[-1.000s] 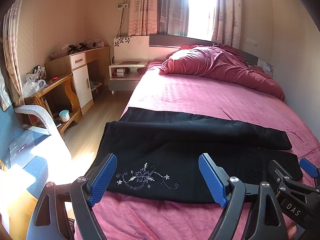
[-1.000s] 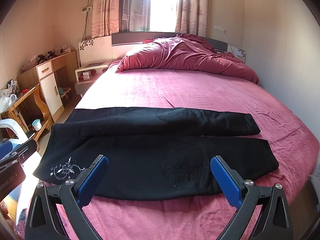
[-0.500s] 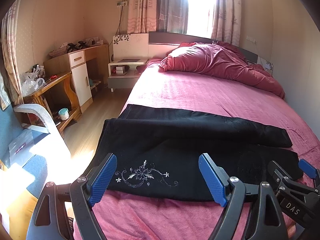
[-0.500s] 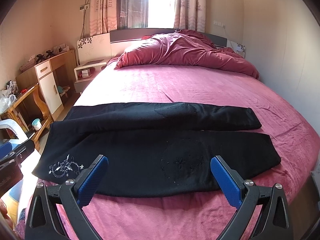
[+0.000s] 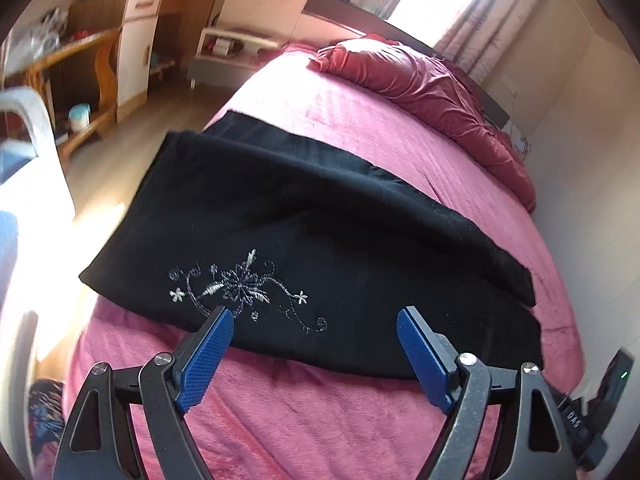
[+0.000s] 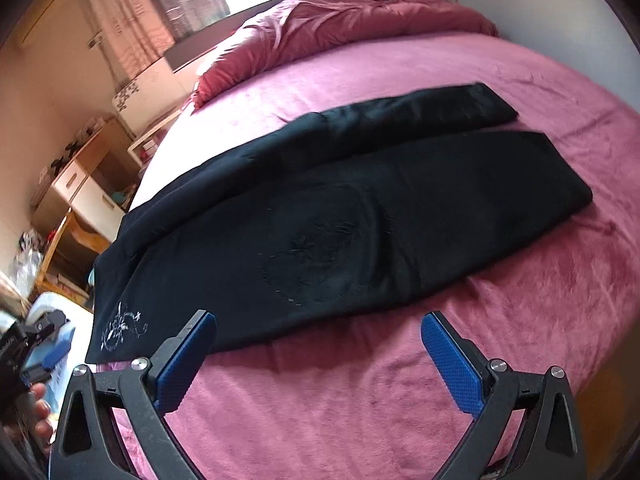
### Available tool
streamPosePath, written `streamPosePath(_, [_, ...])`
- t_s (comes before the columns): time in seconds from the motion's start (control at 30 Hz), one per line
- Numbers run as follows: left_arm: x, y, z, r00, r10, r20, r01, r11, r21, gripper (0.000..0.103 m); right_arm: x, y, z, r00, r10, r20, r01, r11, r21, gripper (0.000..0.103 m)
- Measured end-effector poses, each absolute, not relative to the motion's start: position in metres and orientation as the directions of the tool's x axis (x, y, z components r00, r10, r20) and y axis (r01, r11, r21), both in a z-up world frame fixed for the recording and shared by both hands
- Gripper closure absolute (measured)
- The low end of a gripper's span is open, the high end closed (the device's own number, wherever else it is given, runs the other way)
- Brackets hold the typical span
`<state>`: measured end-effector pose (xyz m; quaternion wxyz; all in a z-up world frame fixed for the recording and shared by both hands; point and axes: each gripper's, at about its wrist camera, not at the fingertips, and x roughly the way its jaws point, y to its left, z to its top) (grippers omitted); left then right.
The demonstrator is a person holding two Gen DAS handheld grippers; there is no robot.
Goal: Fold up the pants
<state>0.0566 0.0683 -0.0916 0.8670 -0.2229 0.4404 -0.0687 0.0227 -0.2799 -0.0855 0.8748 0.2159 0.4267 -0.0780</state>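
Black pants (image 5: 304,232) lie flat across the pink bed (image 5: 320,420), legs side by side, waist end hanging toward the left bed edge. A silver flower embroidery (image 5: 240,288) marks the near leg by the waist. My left gripper (image 5: 316,316) is open, its blue pads hovering at the near hem just below the embroidery. In the right wrist view the pants (image 6: 340,208) stretch from the embroidery (image 6: 120,324) to the leg cuffs at right. My right gripper (image 6: 318,320) is open over the pink cover just short of the near hem.
A crumpled red duvet (image 5: 420,80) lies at the bed's head. Left of the bed are a wooden desk (image 5: 80,72), a white nightstand (image 5: 224,52) and a grey chair (image 5: 28,120). A hand (image 6: 38,412) holds the other gripper at lower left.
Both grippers have dropped lower and closer to the near hem of the pants, tilting as they came. The pants have not moved. Both stay open.
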Motion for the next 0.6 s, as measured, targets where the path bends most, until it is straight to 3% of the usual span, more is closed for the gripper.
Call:
streamPosePath(0.07, [0.066, 0.086, -0.109, 0.569, -0.381, -0.729, -0.157, 0.820, -0.551, 0.016, 0.020, -0.313, -0.096, 0.602, 0.039, -0.798, 0.403, 0.848, 0.345, 0.004])
streamPosePath(0.17, [0.073, 0.111, -0.123, 0.578, -0.377, -0.724, -0.244, 0.767, -0.594, 0.013, 0.014, -0.364, -0.109, 0.590, -0.011, -0.807, 0.516, 0.774, 0.367, 0.013])
streamPosePath(0.23, [0.075, 0.128, -0.126, 0.592, -0.347, -0.727, -0.295, 0.747, -0.596, 0.000, 0.012, -0.397, -0.118, 0.575, -0.043, -0.817, 0.589, 0.715, 0.377, 0.016])
streamPosePath(0.43, [0.071, 0.167, -0.144, 0.569, -0.265, -0.779, -0.363, 0.769, -0.527, 0.000, 0.017, -0.465, -0.149, 0.550, -0.066, -0.833, 0.699, 0.581, 0.416, 0.032])
streamPosePath(0.5, [0.069, 0.182, -0.156, 0.530, -0.264, -0.806, -0.400, 0.760, -0.512, 0.002, 0.022, -0.480, -0.157, 0.548, -0.055, -0.835, 0.714, 0.550, 0.433, 0.034])
streamPosePath(0.6, [0.064, 0.200, -0.175, 0.489, -0.250, -0.836, -0.458, 0.742, -0.490, 0.027, 0.028, -0.494, -0.165, 0.560, -0.057, -0.826, 0.724, 0.519, 0.455, 0.036])
